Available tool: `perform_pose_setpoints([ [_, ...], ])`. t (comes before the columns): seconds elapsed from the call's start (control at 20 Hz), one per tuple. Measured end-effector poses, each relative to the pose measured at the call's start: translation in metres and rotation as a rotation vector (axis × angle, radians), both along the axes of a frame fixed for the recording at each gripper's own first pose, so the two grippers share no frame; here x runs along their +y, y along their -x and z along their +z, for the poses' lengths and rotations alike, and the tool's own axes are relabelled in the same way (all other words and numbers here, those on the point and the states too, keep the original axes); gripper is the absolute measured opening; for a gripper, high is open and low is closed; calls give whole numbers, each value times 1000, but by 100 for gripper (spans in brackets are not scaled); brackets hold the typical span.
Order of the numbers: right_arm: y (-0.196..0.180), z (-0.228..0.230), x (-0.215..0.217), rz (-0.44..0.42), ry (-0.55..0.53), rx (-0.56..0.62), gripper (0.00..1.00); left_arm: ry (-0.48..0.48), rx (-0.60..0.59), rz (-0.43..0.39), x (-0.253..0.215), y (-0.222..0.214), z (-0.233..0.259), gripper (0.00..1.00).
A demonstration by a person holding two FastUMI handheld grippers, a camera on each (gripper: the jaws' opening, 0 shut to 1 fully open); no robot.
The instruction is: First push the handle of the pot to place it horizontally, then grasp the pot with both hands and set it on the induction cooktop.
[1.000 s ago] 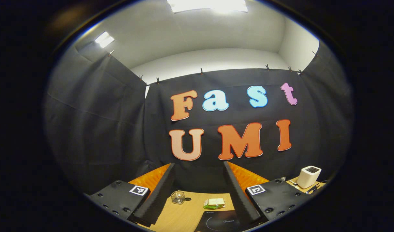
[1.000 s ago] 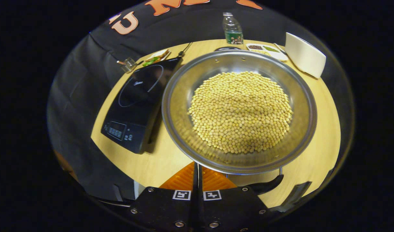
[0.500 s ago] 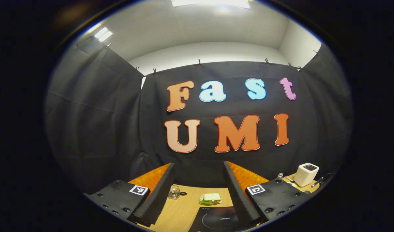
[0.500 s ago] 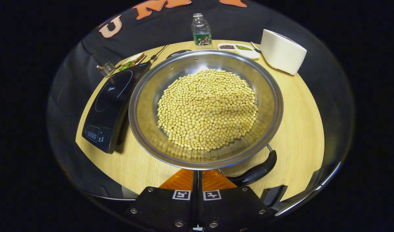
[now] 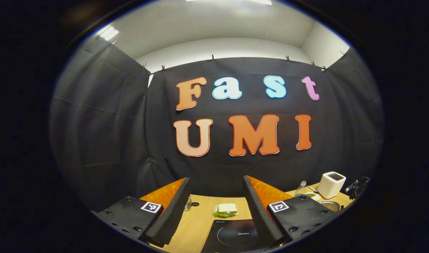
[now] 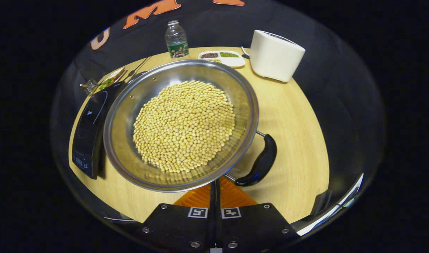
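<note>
In the middle of the right gripper view sits the pot (image 6: 181, 123), a wide steel pan heaped with yellow beans (image 6: 184, 124), resting on the wooden table (image 6: 295, 140) just beside the black induction cooktop (image 6: 90, 126) at the left of the frame. The pot's black handle (image 6: 260, 163) curves off the rim at the lower right, just above the right gripper (image 6: 215, 191), whose 2 fingers are pressed together with nothing between them. In the left gripper view the left gripper (image 5: 214, 207) is held high with its fingers spread wide apart, holding nothing, the cooktop (image 5: 235, 239) low in the frame between them. The step in hand looks like the push on the handle. Next, the closed fingers should nudge the handle sideways until it lies level, gently enough not to spill beans.
</note>
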State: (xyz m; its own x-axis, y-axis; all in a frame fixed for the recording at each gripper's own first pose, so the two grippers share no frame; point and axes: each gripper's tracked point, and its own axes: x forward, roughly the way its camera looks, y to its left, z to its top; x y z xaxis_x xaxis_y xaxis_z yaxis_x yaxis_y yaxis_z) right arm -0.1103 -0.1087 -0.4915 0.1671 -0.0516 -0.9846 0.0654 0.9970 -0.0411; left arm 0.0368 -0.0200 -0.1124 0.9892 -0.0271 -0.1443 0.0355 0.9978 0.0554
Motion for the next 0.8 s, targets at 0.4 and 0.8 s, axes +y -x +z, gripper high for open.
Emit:
perform_pose_setpoints([
  [0.4,-32,-13,-42,-106,62,-24,0,18,39,-14,-8,-1,-19,95],
  [0.8,-65,-21,-70,-175,84,-69,0,36,133,-67,-36,-3,-66,96],
])
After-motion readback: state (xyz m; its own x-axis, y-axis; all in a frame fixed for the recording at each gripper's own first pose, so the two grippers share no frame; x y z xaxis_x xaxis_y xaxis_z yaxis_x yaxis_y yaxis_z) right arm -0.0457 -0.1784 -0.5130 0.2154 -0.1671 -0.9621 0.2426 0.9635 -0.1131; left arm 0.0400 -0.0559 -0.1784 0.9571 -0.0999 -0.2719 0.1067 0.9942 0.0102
